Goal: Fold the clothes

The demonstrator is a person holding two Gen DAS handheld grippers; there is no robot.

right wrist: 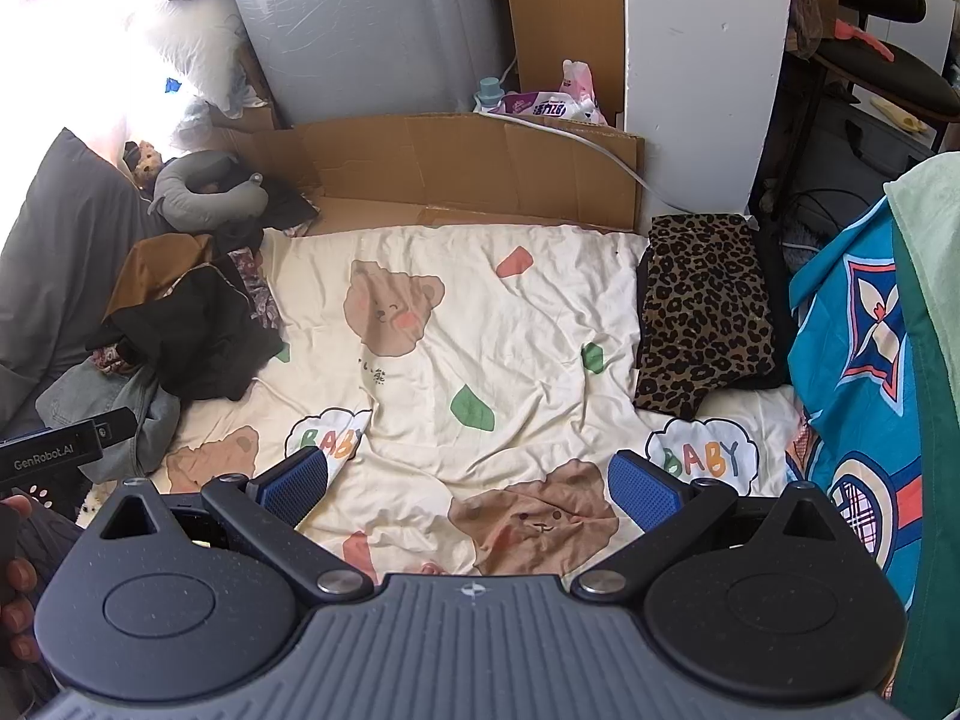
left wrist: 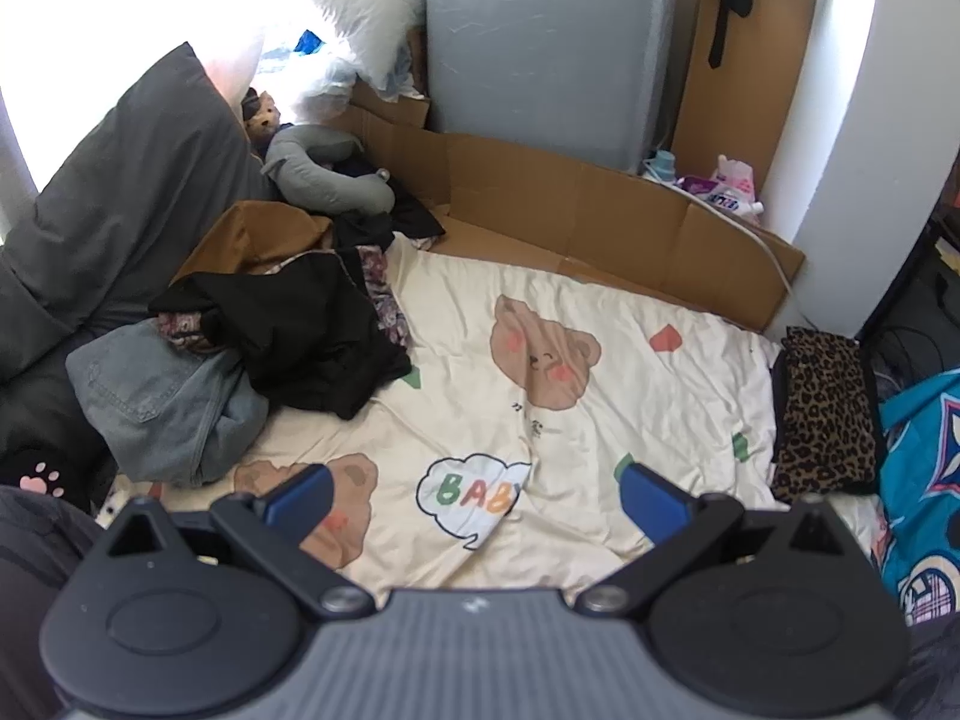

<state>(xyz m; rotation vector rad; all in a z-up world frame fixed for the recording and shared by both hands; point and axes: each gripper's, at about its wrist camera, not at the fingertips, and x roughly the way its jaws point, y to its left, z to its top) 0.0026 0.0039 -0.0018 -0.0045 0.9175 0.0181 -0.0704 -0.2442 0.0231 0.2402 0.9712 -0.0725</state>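
Observation:
A heap of unfolded clothes lies at the left of the bed: a black garment (left wrist: 300, 336) (right wrist: 192, 330) on top, blue jeans (left wrist: 162, 402) (right wrist: 138, 414) below, a brown piece (left wrist: 252, 234) behind. A folded leopard-print garment (left wrist: 825, 408) (right wrist: 705, 312) rests at the bed's right edge. My left gripper (left wrist: 474, 495) hovers open over the cream bear-print sheet (left wrist: 540, 276), nothing between its blue pads. My right gripper (right wrist: 471, 483) is open too, above the same sheet (right wrist: 480, 252), empty. The left gripper's body (right wrist: 54, 450) shows at the left edge of the right wrist view.
A grey pillow (left wrist: 120, 192) and a grey neck pillow (left wrist: 324, 174) sit at the back left. Flattened cardboard (left wrist: 570, 204) lines the bed's far side before a wrapped grey slab (left wrist: 540, 42). Blue patterned fabric (right wrist: 858, 348) lies at the right. A chair (right wrist: 870, 60) stands beyond.

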